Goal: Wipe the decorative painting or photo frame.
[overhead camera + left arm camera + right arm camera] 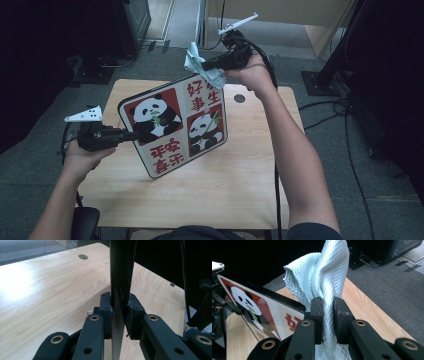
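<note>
Here, the left gripper [131, 135] pinches the left edge of a panda board [175, 125], holding it tilted above the wooden table [240, 175], nearer the left edge. The right gripper [209, 63] is clamped on a pale green cloth [202, 65], which touches the board's far top corner, over the table's far edge.

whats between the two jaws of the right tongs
A pale green waffle-weave cloth, pinched between the jaws of the right tongs, as the right gripper view shows.
</note>
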Motion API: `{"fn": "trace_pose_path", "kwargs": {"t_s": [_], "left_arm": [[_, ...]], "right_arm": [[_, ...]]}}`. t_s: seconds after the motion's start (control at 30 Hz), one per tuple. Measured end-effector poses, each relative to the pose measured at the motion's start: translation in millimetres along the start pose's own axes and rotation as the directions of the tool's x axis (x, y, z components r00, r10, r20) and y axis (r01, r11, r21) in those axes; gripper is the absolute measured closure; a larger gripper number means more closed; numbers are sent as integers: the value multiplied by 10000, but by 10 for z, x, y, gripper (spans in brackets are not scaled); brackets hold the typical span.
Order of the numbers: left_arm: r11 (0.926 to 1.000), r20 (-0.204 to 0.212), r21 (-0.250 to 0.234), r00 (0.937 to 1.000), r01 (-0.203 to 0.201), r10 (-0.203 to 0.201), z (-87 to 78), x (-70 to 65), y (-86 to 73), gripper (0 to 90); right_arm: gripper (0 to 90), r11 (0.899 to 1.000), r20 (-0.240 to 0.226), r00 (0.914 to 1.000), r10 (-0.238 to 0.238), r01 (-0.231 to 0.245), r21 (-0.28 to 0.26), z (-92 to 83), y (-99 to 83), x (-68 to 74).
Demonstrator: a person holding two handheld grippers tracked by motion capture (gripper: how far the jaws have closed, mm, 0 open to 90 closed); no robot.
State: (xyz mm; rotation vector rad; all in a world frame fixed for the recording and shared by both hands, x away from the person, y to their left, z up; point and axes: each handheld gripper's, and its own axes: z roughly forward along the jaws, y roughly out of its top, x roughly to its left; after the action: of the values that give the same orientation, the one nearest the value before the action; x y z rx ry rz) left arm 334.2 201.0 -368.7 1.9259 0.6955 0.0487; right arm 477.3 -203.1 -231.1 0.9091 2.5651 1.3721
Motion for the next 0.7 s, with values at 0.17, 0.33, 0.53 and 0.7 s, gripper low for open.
{"fn": "trace_pose_path", "kwargs": {"t_s": [0.17, 0.33, 0.53, 0.7], "left_arm": [[10000, -25, 12, 10000, 16, -16, -1, 2, 1, 782], [10000, -41, 18, 10000, 9, -9, -3, 6, 1, 782], [10000, -99, 34, 10000, -10, 11, -4, -1, 1, 781], [10000, -86, 35, 10000, -11, 11, -4, 1, -1, 781]], "right_arm": [[801, 10000, 96, 10000, -7, 7, 5, -28, -11, -33], [800, 10000, 289, 9996, 40, -41, 42, -64, -20, -65], [800, 9999, 600, 9981, 104, -106, 38, -100, -37, -102], [800, 9998, 787, 9968, 148, -155, 79, -134, -60, -136]]}}
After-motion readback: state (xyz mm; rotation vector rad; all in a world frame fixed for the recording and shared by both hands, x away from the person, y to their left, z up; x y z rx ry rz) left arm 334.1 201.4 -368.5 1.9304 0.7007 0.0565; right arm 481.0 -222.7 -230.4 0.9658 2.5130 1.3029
